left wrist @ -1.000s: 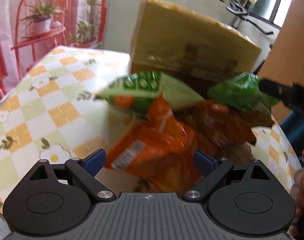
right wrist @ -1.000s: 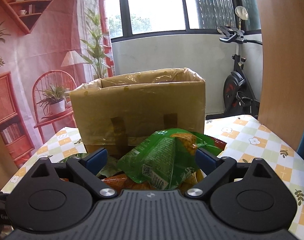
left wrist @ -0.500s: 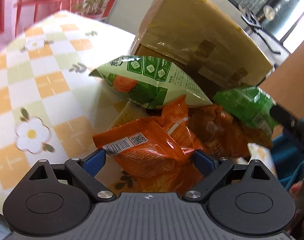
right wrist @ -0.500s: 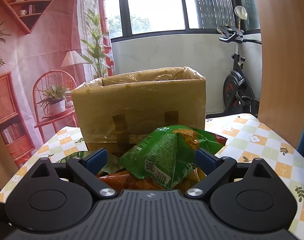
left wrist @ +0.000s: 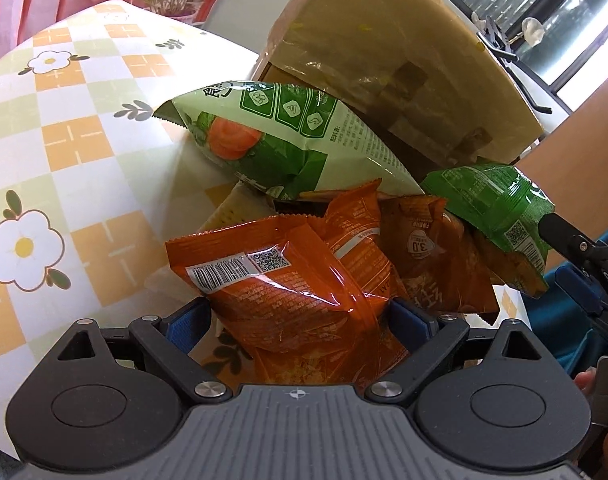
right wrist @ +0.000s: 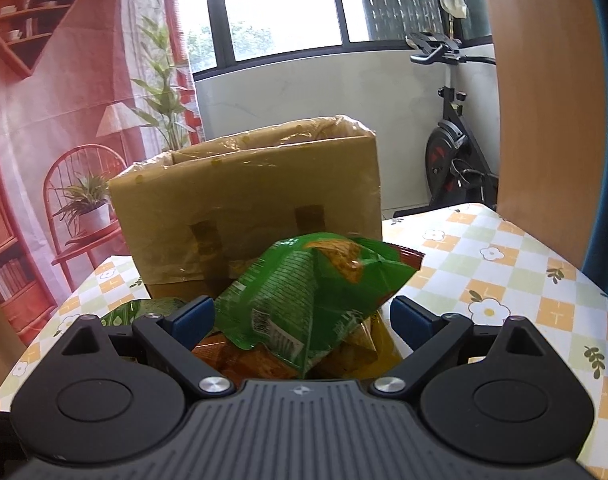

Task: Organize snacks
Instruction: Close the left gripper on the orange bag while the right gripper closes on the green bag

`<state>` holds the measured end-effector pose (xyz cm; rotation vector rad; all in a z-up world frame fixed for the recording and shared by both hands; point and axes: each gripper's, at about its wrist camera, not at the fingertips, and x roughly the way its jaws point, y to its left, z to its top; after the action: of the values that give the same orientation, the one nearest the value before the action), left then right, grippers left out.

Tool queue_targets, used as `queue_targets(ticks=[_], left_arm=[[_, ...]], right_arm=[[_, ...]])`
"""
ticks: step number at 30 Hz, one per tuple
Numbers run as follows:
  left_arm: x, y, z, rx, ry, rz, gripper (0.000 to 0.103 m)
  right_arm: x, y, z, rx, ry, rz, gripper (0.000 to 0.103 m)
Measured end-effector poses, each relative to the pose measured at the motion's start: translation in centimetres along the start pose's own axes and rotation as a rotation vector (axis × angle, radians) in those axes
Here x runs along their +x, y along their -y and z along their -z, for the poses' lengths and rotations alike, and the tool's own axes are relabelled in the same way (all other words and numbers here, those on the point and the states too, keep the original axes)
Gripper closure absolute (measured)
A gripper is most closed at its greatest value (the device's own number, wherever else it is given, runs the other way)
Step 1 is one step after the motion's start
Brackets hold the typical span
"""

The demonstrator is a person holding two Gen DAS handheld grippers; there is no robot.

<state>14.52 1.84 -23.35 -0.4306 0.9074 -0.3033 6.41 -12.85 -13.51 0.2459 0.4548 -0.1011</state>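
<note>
A pile of snack bags lies on the checked tablecloth in front of a cardboard box (left wrist: 391, 60). My left gripper (left wrist: 300, 320) is open, its jaws either side of an orange bag (left wrist: 280, 280) with a barcode. Behind it lie a pale green bag (left wrist: 288, 136), more orange bags (left wrist: 423, 256) and a dark green bag (left wrist: 495, 204). My right gripper (right wrist: 304, 316) is open around the dark green bag (right wrist: 311, 284), with orange bags beneath. The box (right wrist: 248, 204) stands open-topped just behind the pile. The right gripper's fingers (left wrist: 571, 240) show at the right edge of the left wrist view.
The table (left wrist: 76, 148) has a flowered orange and green checked cloth. A wooden panel (right wrist: 539, 92) stands at the right. An exercise bike (right wrist: 451, 152) and a window lie beyond the table. A red backdrop with a chair and plants (right wrist: 80, 200) is at the left.
My left gripper has tilted down and moved closer to the pile, so the orange bag now sits between its jaws. My right gripper has edged slightly closer to the dark green bag.
</note>
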Motion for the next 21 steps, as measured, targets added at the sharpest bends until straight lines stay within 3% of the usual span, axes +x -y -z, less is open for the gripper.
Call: queue_targets(ticks=[6,12,21], left_arm=[[-0.9,-0.2,0.2,0.02,0.027,0.01,0.021],[-3.0,-0.3,-0.1,0.036,0.108,-0.023,0.021],[-4.8,-0.4,-0.3,0.064,0.182,-0.036,0.021]], right_arm=[[0.5,0.6,0.0,0.021,-0.008,0.015,0.009],[2.4,1.0,-0.9,0.034,-0.016,0.016,0.009],[6.2,2.5,-2.0,0.216,-0.088,-0.019,0.009]])
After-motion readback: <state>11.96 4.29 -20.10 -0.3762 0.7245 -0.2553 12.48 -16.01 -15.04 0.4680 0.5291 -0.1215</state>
